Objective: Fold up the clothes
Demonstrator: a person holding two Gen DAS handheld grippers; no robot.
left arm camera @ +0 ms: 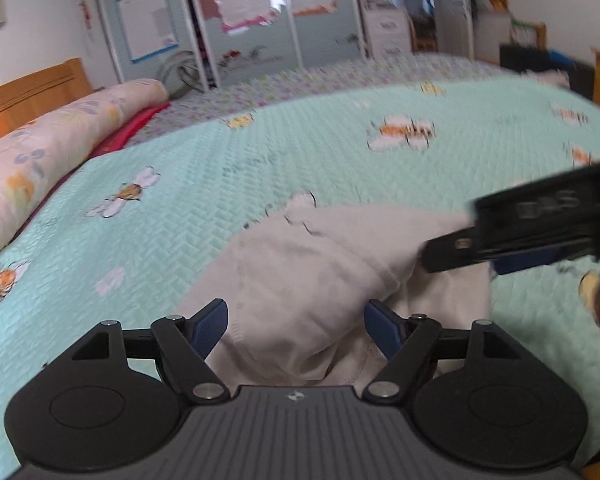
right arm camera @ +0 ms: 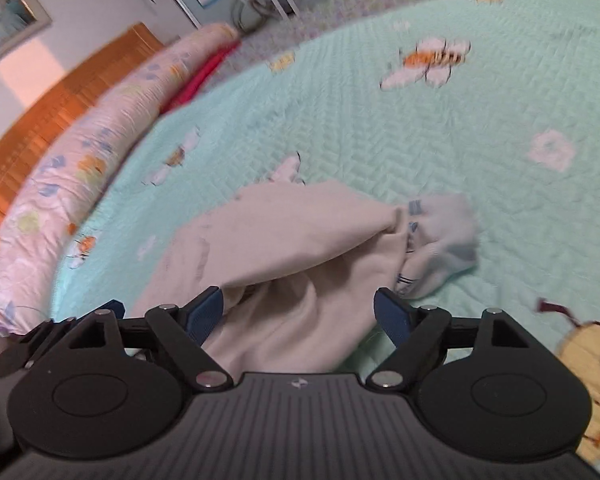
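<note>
Cream garment crumpled on green bee-print bedspread of bed. Left tool spread wide, fingers either side of a fabric fold, not clamped. Right tool likewise spread over the cloth. Both views motion-blurred. Floral bolster along headboard.

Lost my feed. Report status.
Left gripper open, right gripper open. Beige garment crumpled on green quilt, between both jaws. Nothing in the way.
</note>
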